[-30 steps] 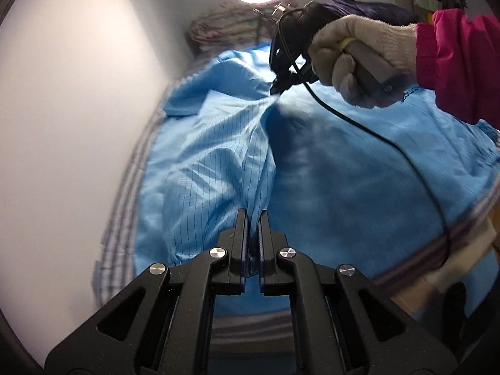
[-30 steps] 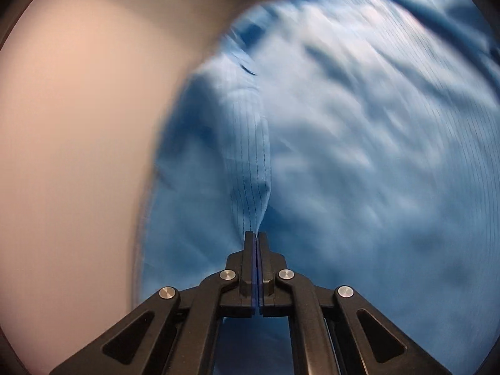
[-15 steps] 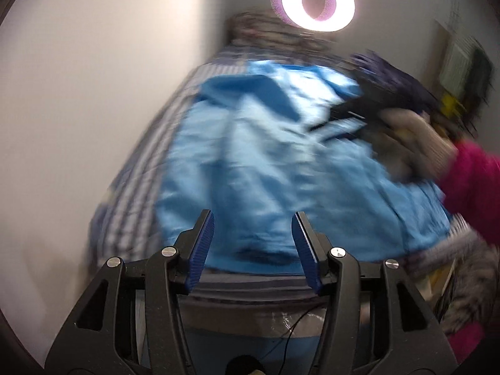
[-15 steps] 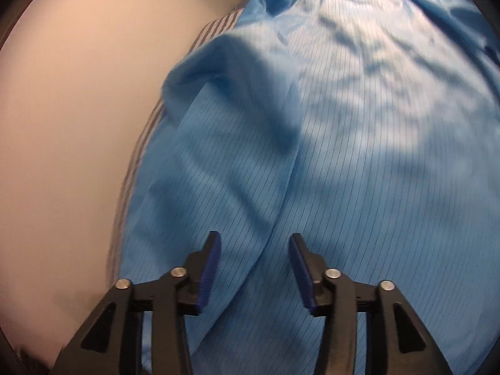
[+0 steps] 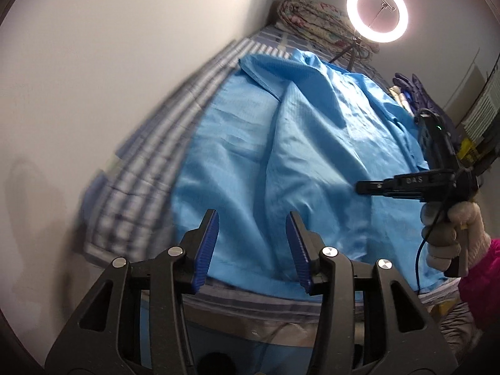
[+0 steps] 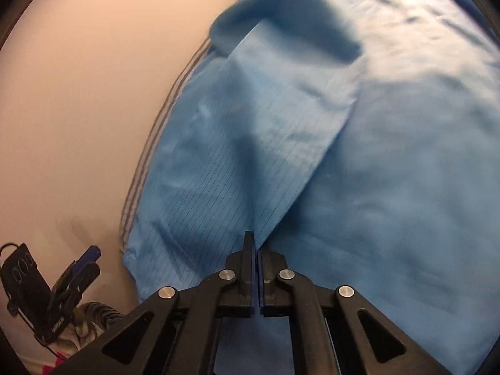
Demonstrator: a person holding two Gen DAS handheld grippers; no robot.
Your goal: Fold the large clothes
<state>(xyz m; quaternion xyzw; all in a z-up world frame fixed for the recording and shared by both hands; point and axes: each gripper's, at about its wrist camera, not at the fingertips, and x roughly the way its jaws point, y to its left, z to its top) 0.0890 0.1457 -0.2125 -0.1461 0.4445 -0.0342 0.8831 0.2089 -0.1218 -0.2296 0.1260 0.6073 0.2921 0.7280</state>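
Our left gripper [image 5: 251, 218]: pitched downward, blue pads apart, jaws just been closing a little, nothing pressed between them. Also seen from right wrist view, low at left [image 6: 84, 259], pads parted. Our right gripper [image 6: 255, 243]: pitched downward, jaws just closed, pads meeting flush. From left wrist view it sits at right [image 5: 359, 186], gripped by our right hand [image 5: 450, 234] in knit glove, pink sleeve [image 5: 481, 281] behind.

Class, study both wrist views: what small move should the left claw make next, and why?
Probably lower the left claw onto the near hem of the blue garment and close it. Its jaws, just closing a little, stand open with nothing between them, while the right claw, just shut, appears to pinch a fold already.
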